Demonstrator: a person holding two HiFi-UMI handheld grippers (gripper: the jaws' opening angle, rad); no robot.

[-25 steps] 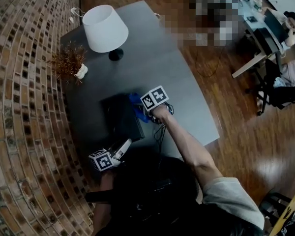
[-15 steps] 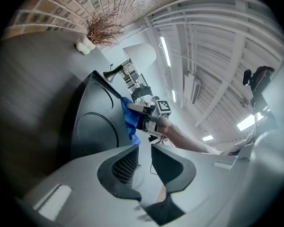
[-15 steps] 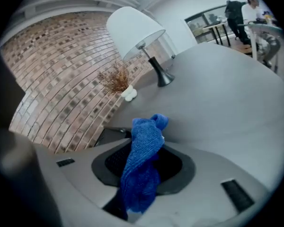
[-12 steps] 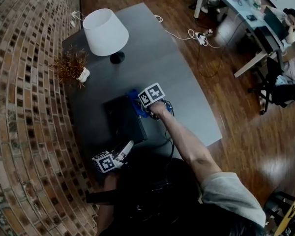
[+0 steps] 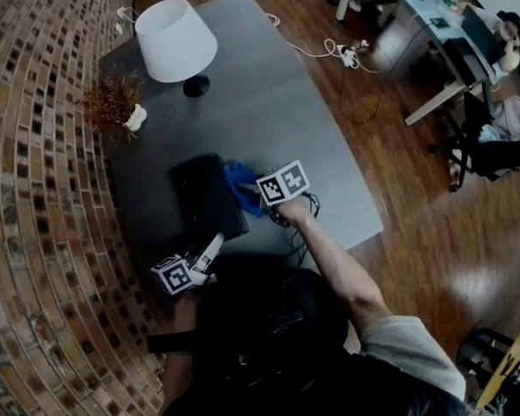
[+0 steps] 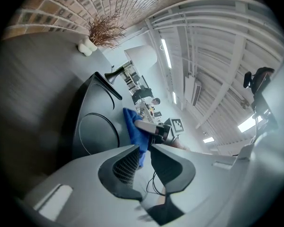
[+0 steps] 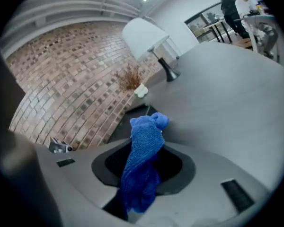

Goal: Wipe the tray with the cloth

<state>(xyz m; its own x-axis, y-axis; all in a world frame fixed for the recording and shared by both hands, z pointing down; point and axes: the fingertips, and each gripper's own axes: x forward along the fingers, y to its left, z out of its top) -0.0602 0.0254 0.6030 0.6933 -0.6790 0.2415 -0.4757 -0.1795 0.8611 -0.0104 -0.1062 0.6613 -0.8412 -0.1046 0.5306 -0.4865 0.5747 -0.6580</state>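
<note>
The right tool (image 7: 145, 151) is gripping the blue cloth (image 7: 143, 167), its jaws closing on the middle of the fabric. One bunched end is sticking out past the tips and the rest is hanging back between the pads. From the head view, this tool is reaching in from the right over the grey surface (image 5: 277, 120). It is holding the cloth at the right edge of the black tray (image 5: 204, 199). Whether the fabric is touching the rim cannot be told.

The tray is lying flat on the near part of the surface, close to the brick wall (image 5: 43, 189), and a round recess is showing in its bottom in the left gripper view.

The left tool (image 6: 146, 148) is sitting at the near corner of the tray and pointing along the surface. Its jaws have just been closing and are now standing only a narrow slit apart. Nothing is lying between them, and the tray is showing to the left of the tips.

A white lamp (image 5: 175, 40) is standing at the far end of the surface, with a dry plant (image 5: 114, 100) in a small white pot just beside it. Dark cables (image 5: 296, 225) are trailing on the surface under the person's right forearm.
</note>
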